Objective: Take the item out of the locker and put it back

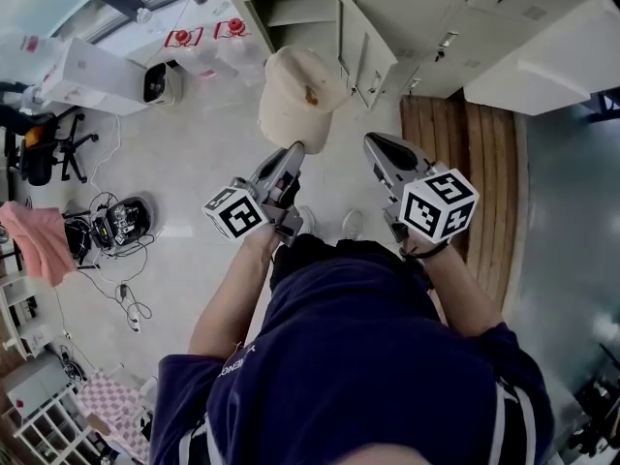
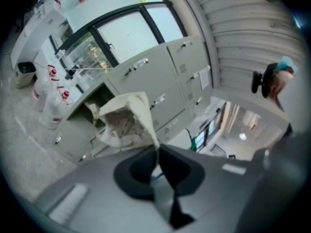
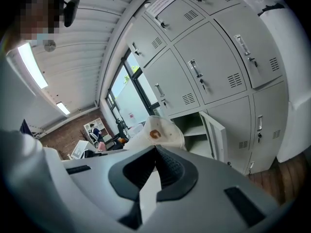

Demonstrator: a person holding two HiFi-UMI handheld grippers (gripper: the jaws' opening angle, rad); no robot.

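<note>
A bank of grey lockers point(image 1: 455, 27) fills the far side of the head view. One low compartment point(image 1: 295, 13) stands open, its door point(image 1: 366, 46) swung out to the right.

In front of that opening, and a little to its left in the head view, a cream bag point(image 1: 291, 100) is out of the locker and in the air, with no surface under it. It is soft and crumpled, with a small brown mark on its side.

The bag's long axis runs from the left gripper point(image 1: 295, 148) away toward the lockers. The near end sits at the jaw tips and the bulk lies beyond them, pointing at the open compartment. Whether it droops or stands above the jaws cannot be told.

The left gripper's jaws are closed on a thin edge of the bag. In the left gripper view the cloth point(image 2: 124, 123) runs straight down into the seam where the jaws meet.

The right gripper point(image 1: 373, 141) is just to the right, its jaws together with nothing between them. In the right gripper view the bag point(image 3: 158, 130) sits just past its tips and slightly left, with the open shelf behind it to the right.

The left hand carries the load alone. Putting the bag back looks like a forward push, far end first, angled slightly right to clear the door.
</note>
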